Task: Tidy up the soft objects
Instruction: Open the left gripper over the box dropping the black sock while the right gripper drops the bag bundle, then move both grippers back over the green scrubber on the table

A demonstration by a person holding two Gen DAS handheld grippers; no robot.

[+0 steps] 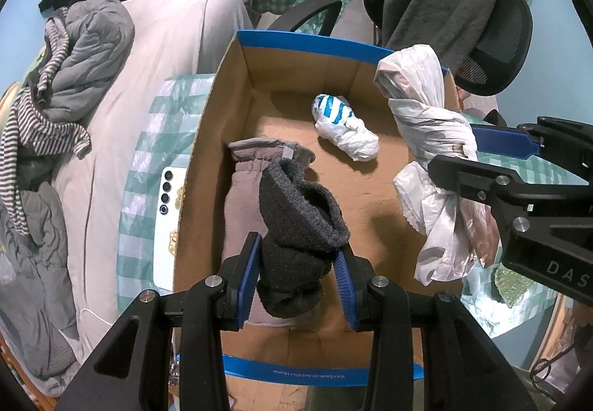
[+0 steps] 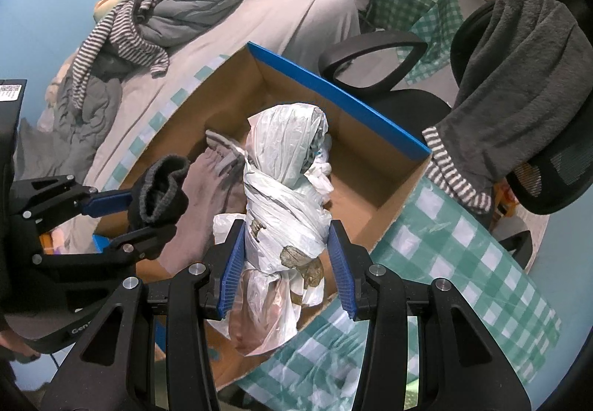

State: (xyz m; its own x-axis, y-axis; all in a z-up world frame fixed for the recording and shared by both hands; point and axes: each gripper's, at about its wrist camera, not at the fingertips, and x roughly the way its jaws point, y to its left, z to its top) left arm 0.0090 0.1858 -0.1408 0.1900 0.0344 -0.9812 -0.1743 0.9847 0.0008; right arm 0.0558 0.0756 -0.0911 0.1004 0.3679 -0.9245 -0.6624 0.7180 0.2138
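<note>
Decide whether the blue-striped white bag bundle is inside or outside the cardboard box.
Inside. The blue-striped bag bundle lies on the cardboard box floor near the far wall, enclosed by its walls.

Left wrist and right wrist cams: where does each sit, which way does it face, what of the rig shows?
Left wrist: on the left gripper, looking down its fingers into the cardboard box; shut on the dark sock; the right gripper enters from the right.
Right wrist: on the right gripper, facing the box's far corner; shut on the knotted plastic bag; the left gripper enters from the left.
Shared: box, both held items, the grey sock inside, the bed, the office chair.
</note>
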